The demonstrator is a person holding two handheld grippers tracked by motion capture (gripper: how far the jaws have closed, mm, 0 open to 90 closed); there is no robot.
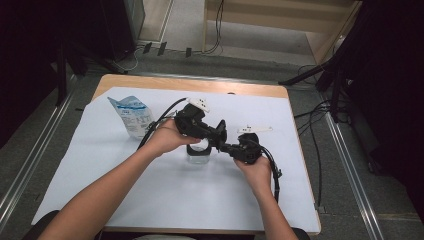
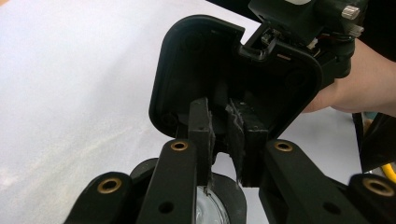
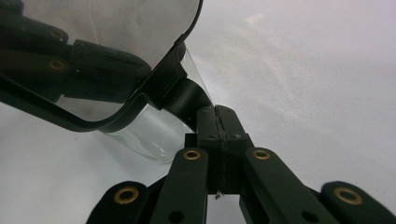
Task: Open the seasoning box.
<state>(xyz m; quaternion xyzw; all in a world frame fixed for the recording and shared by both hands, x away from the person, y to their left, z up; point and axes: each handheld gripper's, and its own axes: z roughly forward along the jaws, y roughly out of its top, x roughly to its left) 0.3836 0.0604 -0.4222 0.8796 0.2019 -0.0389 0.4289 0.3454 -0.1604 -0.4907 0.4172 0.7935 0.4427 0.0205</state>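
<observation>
At mid-table, your left claw (image 2: 223, 109) sits narrow against the raised lid (image 2: 233, 70) of the jar (image 1: 198, 152); whether it bites cannot be told. Your right claw (image 3: 218, 112) pinches the lid's tab shut, so opposed pulls could tip the jar.

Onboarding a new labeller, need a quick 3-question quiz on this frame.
1. True or false: the blue-and-white pouch lies to the right of the clear container.
2. The container's black lid is: A) shut flat, B) raised open, C) lying apart on the table.
3. What covers the wooden table?

Key: 1 false, it lies to the left. 2 B. 3 a white sheet.
</observation>
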